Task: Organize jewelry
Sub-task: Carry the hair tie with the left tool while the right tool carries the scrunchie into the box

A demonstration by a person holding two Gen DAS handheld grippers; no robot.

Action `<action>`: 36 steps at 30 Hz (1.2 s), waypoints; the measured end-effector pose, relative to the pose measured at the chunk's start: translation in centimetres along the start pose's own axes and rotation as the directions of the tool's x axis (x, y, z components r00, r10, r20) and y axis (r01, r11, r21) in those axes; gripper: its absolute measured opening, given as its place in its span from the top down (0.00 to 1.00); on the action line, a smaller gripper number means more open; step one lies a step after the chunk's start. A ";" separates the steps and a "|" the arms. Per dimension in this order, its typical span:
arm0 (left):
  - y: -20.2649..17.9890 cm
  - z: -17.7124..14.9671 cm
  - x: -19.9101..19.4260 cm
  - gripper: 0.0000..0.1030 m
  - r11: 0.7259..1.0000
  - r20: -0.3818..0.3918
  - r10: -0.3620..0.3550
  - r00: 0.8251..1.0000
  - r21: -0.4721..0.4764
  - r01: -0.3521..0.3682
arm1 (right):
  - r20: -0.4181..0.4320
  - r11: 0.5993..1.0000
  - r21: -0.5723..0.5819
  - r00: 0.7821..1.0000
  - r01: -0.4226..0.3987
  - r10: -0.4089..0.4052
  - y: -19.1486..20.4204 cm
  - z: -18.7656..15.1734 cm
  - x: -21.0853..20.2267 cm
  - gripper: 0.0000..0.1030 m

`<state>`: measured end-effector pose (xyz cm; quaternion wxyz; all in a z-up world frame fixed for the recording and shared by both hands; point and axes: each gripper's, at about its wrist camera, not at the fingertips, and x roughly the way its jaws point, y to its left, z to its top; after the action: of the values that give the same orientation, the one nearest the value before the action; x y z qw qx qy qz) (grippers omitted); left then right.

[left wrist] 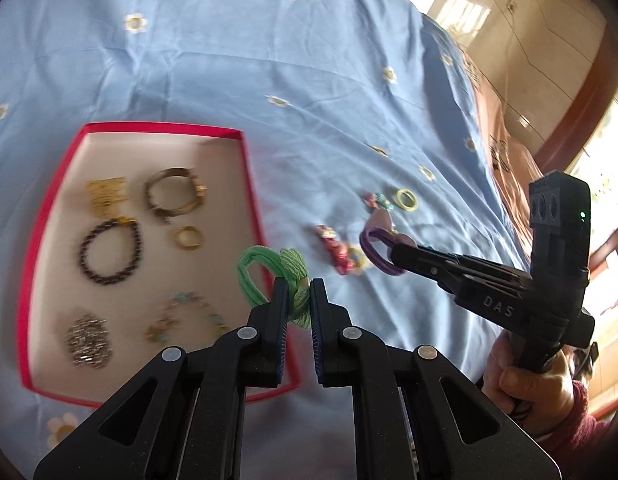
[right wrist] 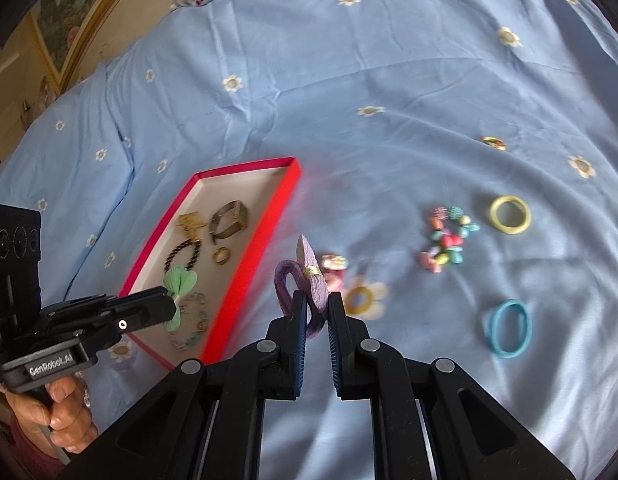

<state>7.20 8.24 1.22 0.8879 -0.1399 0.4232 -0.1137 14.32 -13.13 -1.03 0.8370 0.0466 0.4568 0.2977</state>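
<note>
Left gripper (left wrist: 298,300) clenched on a green tie (left wrist: 269,276), pinched at its bow and held above the right rim of the red tray (left wrist: 253,184). Right gripper (right wrist: 318,308) clenched on a purple tie (right wrist: 305,280), held over the blue bedspread (right wrist: 349,80) just right of the tray.

Tray contents: a dark bead bracelet (left wrist: 109,254), a gold ring (left wrist: 187,237), a bangle (left wrist: 175,196), a gold piece (left wrist: 107,196), a silver chain (left wrist: 89,340) and a pastel bead bracelet (left wrist: 189,316). Loose on the bedspread: a bead cluster (right wrist: 449,244), a yellow ring (right wrist: 510,214), a blue tie (right wrist: 508,328), a yellow-green ring (right wrist: 359,300), a small pink piece (right wrist: 334,264) and a small item farther off (right wrist: 494,142).

Risks, judged from this layout:
- Each tie is held by a small bite of soft fabric; a quick swing could let it slip out and drop short of the tray.
- The green tie hangs over the rim, so releasing here may leave it draped on the wall or on the bedspread.
- Both grippers are close together near the same rim; converging paths could make them collide.
- The tray rests on soft bedding; a knock to its wall could tip it and scatter the contents.
- A tie dropped onto the bracelets may tangle with them.
</note>
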 end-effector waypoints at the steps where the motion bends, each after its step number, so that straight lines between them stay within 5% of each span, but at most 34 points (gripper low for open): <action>1: 0.4 -0.1 -0.2 0.91 1.000 0.003 0.005 1.000 -0.005 -0.005 | -0.003 1.000 -0.009 1.000 -0.006 0.006 0.6 0.1 0.2 0.90; 20: 8.0 -1.5 -2.6 0.91 0.984 0.015 0.137 0.990 -0.113 -0.135 | -0.077 0.986 -0.124 0.992 -0.110 0.101 8.4 0.3 4.9 0.90; 36: 12.4 -1.2 -0.5 0.91 0.959 -0.034 0.258 0.966 -0.115 -0.260 | -0.159 0.977 -0.193 0.985 -0.092 0.062 10.7 1.0 10.5 0.89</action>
<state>6.97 19.82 -3.39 0.8813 -0.1349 0.4520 0.0274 14.51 1.56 -4.45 0.7879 -0.0427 0.4851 0.3770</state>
